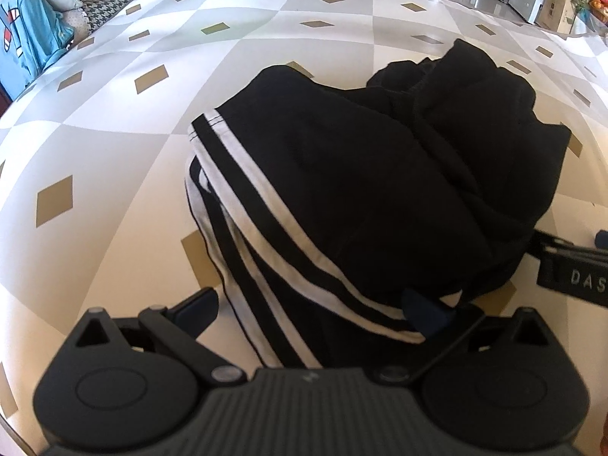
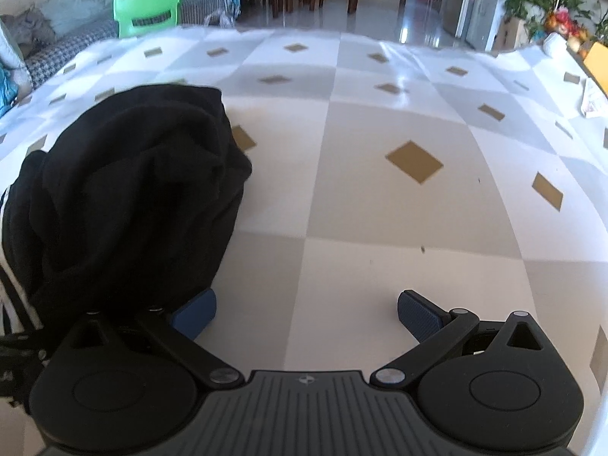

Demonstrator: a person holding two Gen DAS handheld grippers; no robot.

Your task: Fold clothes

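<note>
A black garment with white side stripes (image 1: 342, 190) lies bunched in a heap on the checkered tablecloth (image 1: 114, 152). My left gripper (image 1: 313, 309) is open at the heap's near edge. The striped hem runs between its fingers, and the right pad (image 1: 425, 313) rests against the cloth. In the right wrist view the same black garment (image 2: 133, 197) fills the left side. My right gripper (image 2: 306, 315) is open over bare tablecloth (image 2: 380, 228), its left pad (image 2: 193, 315) right beside the heap's near right edge. Part of the right gripper's body (image 1: 570, 273) shows at the right edge of the left wrist view.
The tablecloth stretches wide to the right of the heap and behind it. A green plastic chair (image 2: 150, 0) and a sofa with cushions (image 2: 57, 34) stand beyond the far edge. Papers (image 2: 592, 102) lie at the far right. Blue clothing (image 1: 30, 38) hangs at the far left.
</note>
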